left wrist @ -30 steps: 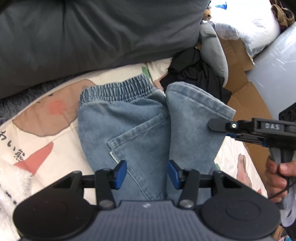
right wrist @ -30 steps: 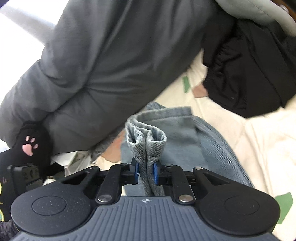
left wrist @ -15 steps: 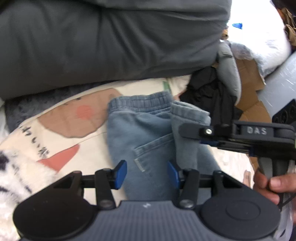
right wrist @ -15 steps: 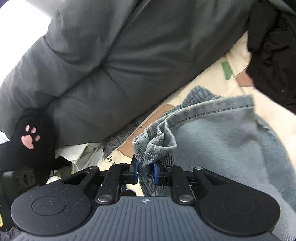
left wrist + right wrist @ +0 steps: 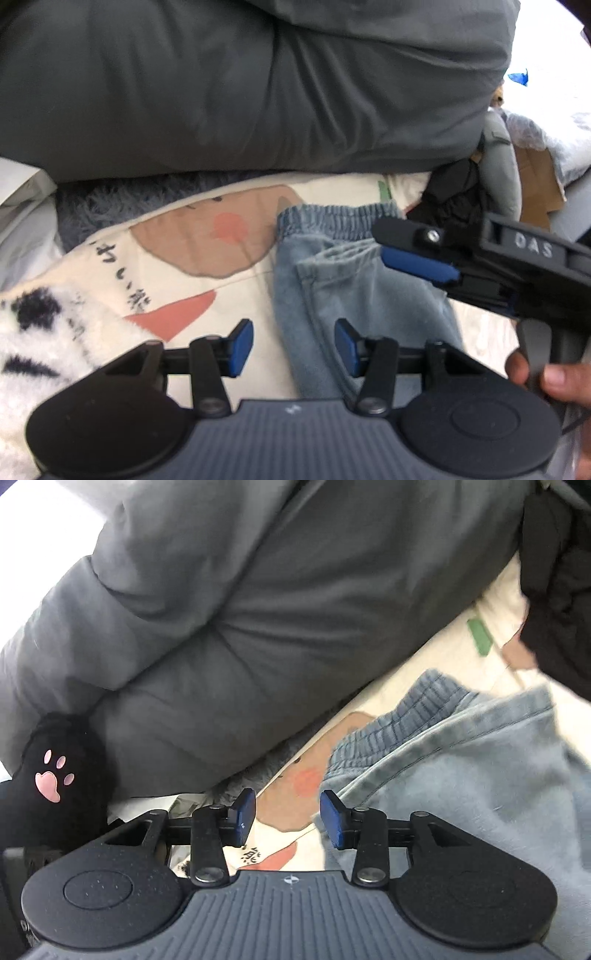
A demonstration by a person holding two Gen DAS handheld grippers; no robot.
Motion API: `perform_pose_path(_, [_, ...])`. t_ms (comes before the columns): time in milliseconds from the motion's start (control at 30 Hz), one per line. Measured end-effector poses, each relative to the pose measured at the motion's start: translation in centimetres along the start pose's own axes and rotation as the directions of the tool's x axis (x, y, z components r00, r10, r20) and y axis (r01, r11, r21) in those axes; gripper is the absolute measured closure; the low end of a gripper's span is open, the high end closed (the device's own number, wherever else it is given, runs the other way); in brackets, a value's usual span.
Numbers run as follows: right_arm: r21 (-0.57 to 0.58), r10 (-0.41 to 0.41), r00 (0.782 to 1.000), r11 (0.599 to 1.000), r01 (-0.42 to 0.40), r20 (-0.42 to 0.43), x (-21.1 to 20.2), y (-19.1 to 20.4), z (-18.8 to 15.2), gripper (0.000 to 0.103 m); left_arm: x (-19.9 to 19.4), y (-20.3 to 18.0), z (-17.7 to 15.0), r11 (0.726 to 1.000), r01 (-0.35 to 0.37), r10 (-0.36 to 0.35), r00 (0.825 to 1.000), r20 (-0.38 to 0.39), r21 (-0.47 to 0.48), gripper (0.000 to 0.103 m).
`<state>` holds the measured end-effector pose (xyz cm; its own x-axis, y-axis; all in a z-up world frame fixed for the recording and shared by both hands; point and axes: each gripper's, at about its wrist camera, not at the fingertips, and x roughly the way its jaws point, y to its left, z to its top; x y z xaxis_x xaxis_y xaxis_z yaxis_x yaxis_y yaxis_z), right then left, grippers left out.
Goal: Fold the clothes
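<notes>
I have the folded blue jeans [image 5: 354,291] lying on the cream printed blanket [image 5: 207,266], their elastic waistband toward the big grey duvet [image 5: 240,85] that fills the far side of both views. My left gripper [image 5: 293,347] hangs over the near edge of the jeans with its blue pads about half apart; the denim's left edge shows below the gap, but neither pad presses on it and it has hold of nothing. My right gripper [image 5: 287,818] is opening its jaws, and between them I see only the blanket's print, with the hem of the jeans [image 5: 461,775] just beside the right-hand pad, apart from it as far as the blur lets me judge. In the left wrist view that right gripper [image 5: 421,262] reaches in from the right above the folded jeans, a hand [image 5: 546,376] on its handle. A black garment [image 5: 454,199] lies beyond the waistband, and a black glove with a pink paw print [image 5: 51,779] sits at the left of the right wrist view.
</notes>
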<state>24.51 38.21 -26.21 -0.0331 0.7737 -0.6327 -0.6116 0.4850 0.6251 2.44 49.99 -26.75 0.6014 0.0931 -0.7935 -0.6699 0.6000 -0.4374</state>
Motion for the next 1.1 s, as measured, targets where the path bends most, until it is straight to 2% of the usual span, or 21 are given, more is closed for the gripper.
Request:
perform_pose_path(33, [0.005,-0.008,1.000,1.000,0.008,0.011,-0.6,-0.4,0.1,0.057,0.2,-0.2,0.1,1.000,0.007,-0.007,1.000,0.003,0.002,0.046])
perform_pose_path(333, [-0.018,-0.147,0.988,0.989,0.148,0.057,-5.8,-5.0,1.9,0.057,3.5,-1.5,0.3,0.999,0.041,-0.042,0.999,0.020,0.018,0.046])
perform_pose_path(667, [-0.080,-0.270,0.960,0.958,0.275,0.069,-6.7,-9.4,3.4,0.057,7.2,-0.7,0.9,0.997,0.078,-0.078,0.996,0.033,-0.001,0.046])
perform_pose_path(767, [-0.100,-0.281,0.958,0.953,0.286,0.062,-5.8,-10.5,3.8,0.057,7.6,-0.7,1.0,0.997,0.083,-0.083,0.996,0.044,0.002,0.046])
perform_pose_path(967, [-0.139,-0.243,0.969,0.959,0.246,0.040,-3.2,-12.0,4.4,0.057,7.7,-0.8,0.8,0.996,0.083,-0.084,0.994,0.064,0.018,0.046])
perform_pose_path(1100, [-0.173,-0.218,0.976,0.960,0.219,0.025,-1.8,-12.2,4.9,0.057,7.8,-0.4,0.6,0.996,0.085,-0.086,0.994,0.074,0.015,0.052])
